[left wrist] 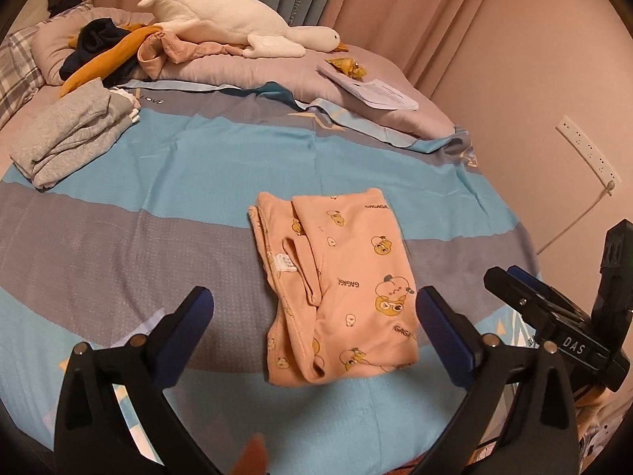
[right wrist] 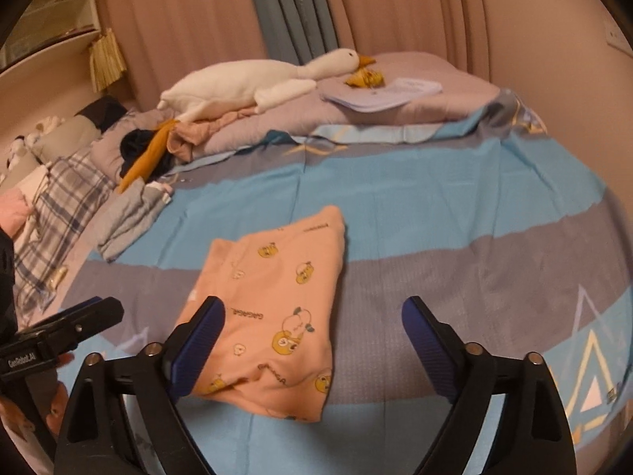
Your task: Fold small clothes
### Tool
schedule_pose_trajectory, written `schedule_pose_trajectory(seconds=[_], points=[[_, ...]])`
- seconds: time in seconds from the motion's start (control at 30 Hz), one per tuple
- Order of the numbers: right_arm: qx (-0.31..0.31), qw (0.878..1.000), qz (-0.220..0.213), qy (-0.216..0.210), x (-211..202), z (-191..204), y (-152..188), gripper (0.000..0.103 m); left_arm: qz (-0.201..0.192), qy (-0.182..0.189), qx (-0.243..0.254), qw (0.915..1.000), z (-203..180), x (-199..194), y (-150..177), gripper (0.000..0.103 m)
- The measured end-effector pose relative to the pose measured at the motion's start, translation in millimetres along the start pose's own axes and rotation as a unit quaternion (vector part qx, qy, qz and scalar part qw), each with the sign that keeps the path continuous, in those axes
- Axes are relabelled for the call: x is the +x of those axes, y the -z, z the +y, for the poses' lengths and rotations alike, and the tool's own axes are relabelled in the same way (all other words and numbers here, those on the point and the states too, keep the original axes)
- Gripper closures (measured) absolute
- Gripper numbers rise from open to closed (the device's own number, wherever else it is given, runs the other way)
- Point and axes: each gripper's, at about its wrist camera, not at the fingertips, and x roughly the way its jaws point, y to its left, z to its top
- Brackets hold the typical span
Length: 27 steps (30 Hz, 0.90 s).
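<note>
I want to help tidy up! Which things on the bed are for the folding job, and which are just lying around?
For the folding job:
pink pyjama piece, already folded up
left claw, open, empty
right claw, open, empty
grey folded clothes
heap of unfolded clothes

Just lying about:
toy goose
papers
pillow
curtains

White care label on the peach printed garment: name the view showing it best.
Left wrist view: the white care label lies face-up and unobstructed on the peach printed garment. The right wrist view shows only a white sliver at the garment's left edge.
</note>
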Motion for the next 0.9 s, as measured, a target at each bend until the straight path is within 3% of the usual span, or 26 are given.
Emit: schedule_pose_trajectory(seconds=[0.3,0.9], points=[[-0.017,0.999,-0.022,0.016,-16,15,5,0.009,0.001,-0.021,0.028,0.9994,-6,-10,8,0.0],[-0.029,0.999,-0.011,0.024,-14,29,12,0.009,-0.008,-0.047,0.055,0.9974,-15,-18,15,0.0]])
